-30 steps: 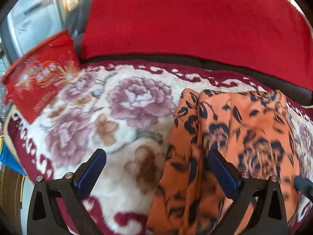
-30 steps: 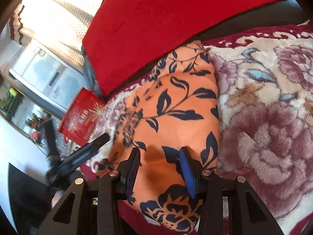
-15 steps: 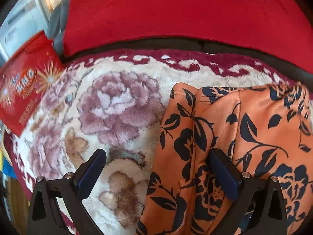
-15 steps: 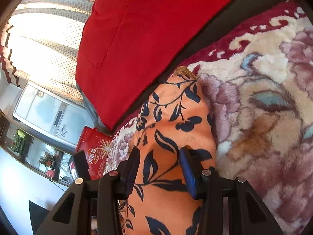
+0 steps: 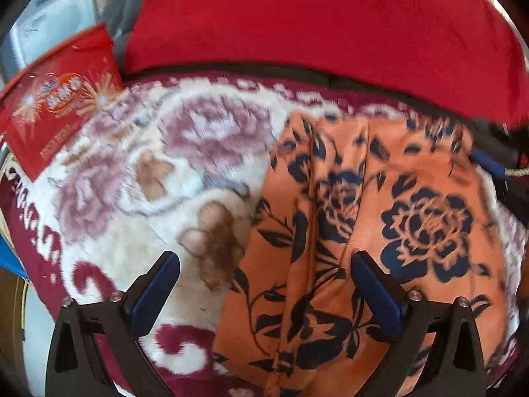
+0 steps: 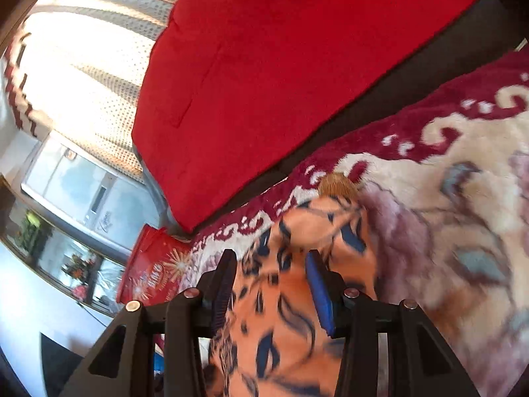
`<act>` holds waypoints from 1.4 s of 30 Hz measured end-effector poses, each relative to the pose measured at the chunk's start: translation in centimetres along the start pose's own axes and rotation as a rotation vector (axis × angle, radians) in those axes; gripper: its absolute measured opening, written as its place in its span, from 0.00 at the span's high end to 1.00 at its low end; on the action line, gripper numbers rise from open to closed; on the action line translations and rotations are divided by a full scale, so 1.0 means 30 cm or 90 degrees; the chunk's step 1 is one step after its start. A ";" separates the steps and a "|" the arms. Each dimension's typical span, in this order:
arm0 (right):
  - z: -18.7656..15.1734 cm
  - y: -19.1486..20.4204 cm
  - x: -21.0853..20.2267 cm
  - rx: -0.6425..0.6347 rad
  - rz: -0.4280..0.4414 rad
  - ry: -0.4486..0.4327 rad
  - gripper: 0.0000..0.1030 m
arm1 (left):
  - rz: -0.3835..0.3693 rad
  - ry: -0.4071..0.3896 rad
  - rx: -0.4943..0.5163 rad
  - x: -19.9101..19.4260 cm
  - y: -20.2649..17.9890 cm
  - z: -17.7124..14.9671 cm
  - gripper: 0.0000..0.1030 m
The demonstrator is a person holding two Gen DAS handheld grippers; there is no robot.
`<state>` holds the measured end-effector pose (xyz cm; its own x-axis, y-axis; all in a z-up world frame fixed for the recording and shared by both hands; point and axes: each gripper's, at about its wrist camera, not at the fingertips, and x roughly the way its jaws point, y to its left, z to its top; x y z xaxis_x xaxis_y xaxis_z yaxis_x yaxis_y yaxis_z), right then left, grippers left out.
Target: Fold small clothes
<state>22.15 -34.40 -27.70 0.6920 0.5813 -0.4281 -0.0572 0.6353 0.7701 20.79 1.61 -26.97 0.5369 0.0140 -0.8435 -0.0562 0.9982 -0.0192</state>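
The right gripper (image 6: 271, 284) has swung its view up toward the red cushion (image 6: 297, 66), and the orange garment (image 6: 291, 314) bunches between its blue pads; the jaws sit close together with cloth in the gap, pinching it as far as the blur allows. That reads as a fold in progress, the cloth being carried over itself. A second ago the garment lay flatter under that gripper; half a second ago its edge already pointed up the blanket (image 6: 446, 215).

The left gripper (image 5: 264, 281) stays spread wide, holding nothing, one finger over the blanket (image 5: 132, 182) and the other over the garment (image 5: 396, 215), which lies on the blanket in lengthwise pleats. Compared with half a second ago, this view has pulled back: the red packet (image 5: 59, 115) is showing again.
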 end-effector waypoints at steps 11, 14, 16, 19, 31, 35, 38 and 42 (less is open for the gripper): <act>0.091 -0.101 0.075 0.077 0.078 -0.005 0.50 | -0.015 -0.016 0.008 0.005 -0.003 0.002 0.00; 0.044 -0.004 0.056 0.023 0.120 0.017 0.49 | 0.000 -0.024 0.014 -0.007 -0.010 -0.012 0.00; 0.008 0.037 0.080 0.000 0.118 0.045 0.45 | 0.020 -0.040 0.033 -0.018 -0.025 -0.025 0.00; -0.055 0.060 0.162 -0.031 0.037 0.099 0.39 | 0.034 -0.063 0.057 -0.025 -0.043 -0.048 0.00; -0.239 0.073 -0.194 -0.047 0.037 0.035 0.38 | -0.004 -0.042 0.086 -0.105 -0.050 -0.054 0.00; -0.320 0.041 -0.230 -0.011 0.046 0.077 0.38 | -0.029 -0.081 0.068 -0.147 -0.043 -0.058 0.00; -0.362 0.013 -0.238 0.005 0.039 0.091 0.39 | 0.009 -0.009 0.099 -0.072 -0.086 -0.062 0.00; -0.335 -0.002 -0.335 -0.007 0.035 0.039 0.39 | -0.024 -0.051 0.089 -0.127 -0.064 -0.032 0.00</act>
<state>7.97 -35.18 -28.20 0.6424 0.6454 -0.4133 -0.1026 0.6068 0.7882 18.05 -0.42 -24.23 0.6025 -0.0249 -0.7977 0.0803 0.9963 0.0296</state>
